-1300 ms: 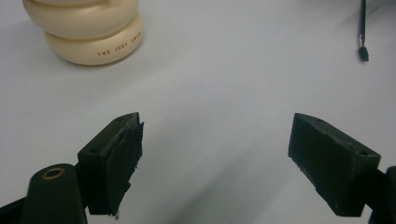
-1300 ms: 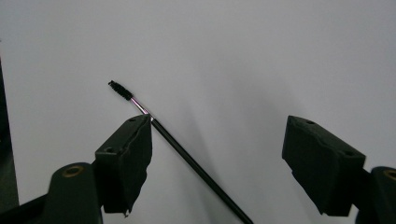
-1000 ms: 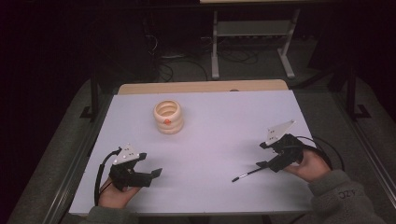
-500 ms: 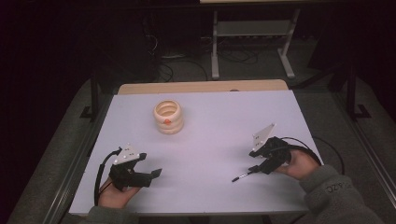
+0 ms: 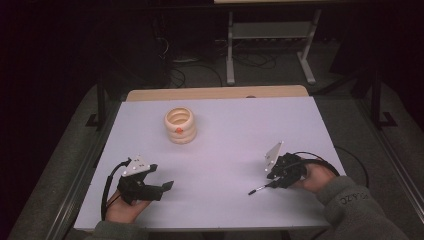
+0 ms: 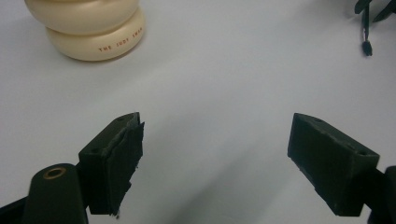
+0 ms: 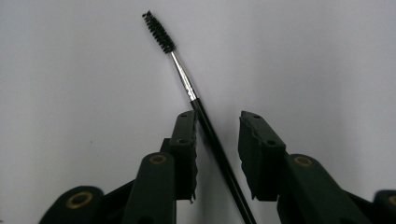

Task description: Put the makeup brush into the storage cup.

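Right gripper view: a thin black brush (image 7: 205, 126) lies flat on the white table (image 7: 70, 84), its handle running between the jaws of the right gripper (image 7: 217, 140) and its bristle head pointing up and away from it, tilted a bit left of the gripper's own axis. Jaws have just been closing and now stand narrow around the handle. The handle sits against the left pad's tip, while a clear gap remains to the right pad, so the brush is straddled, not yet clamped. High view: taking the cream stacked-ring pot (image 5: 180, 125) as the landmark, the brush (image 5: 259, 188) lies well off to the pot's right and nearer the person, bristle end aimed back toward the table's middle, handle end under the right gripper (image 5: 276, 181) at the near right. The left gripper (image 5: 160, 184) sits near-left of the pot, well apart from the brush, so the right hand is clearly the one on the job. Left gripper view: its jaws stand wide with nothing but bare table between them, the pot (image 6: 88, 28) ahead at upper left. My read: the pinch needs only a little more closing, and since the handle is skewed across the gap it may roll or pivot toward the left pad as the jaws meet.
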A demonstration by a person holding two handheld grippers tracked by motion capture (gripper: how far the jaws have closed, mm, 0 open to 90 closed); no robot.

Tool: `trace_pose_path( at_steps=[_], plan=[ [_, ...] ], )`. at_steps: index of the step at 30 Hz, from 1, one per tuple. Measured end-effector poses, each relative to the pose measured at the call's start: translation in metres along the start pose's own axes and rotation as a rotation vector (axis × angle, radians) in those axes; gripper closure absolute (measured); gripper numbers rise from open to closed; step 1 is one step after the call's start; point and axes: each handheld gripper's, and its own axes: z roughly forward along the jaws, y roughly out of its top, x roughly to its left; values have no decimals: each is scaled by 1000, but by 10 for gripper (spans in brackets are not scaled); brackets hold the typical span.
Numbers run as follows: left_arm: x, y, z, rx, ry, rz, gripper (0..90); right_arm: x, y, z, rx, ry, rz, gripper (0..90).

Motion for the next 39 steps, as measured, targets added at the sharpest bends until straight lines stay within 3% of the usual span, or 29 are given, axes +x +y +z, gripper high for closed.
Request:
trace_pose_path(
  at_steps=[3,9,13,18,26,30,32,38,39],
  plan=[
    [0,0,0,-5,-3,-8,193,2,1,3,23,1,-24,734],
    [-1,0,1,9,-5,5,193,1,1,4,20,22,-45,766],
    [-1,0,0,7,-3,6,193,-2,0,4,14,35,-54,834],
    [-1,0,1,6,-6,6,193,-3,0,4,17,54,-18,853],
    [-1,0,1,9,-7,6,194,-5,-2,2,3,59,1,854],
    [-2,1,2,6,-9,2,193,-5,-2,-5,-43,51,25,854],
    [-3,1,2,0,-8,1,193,-5,-2,-9,-60,46,59,854],
    [-5,2,2,-5,-13,1,193,-2,-2,-17,-99,28,76,854],
    [-4,2,2,4,-15,16,193,-2,-1,-19,-104,19,72,854]
  ],
)
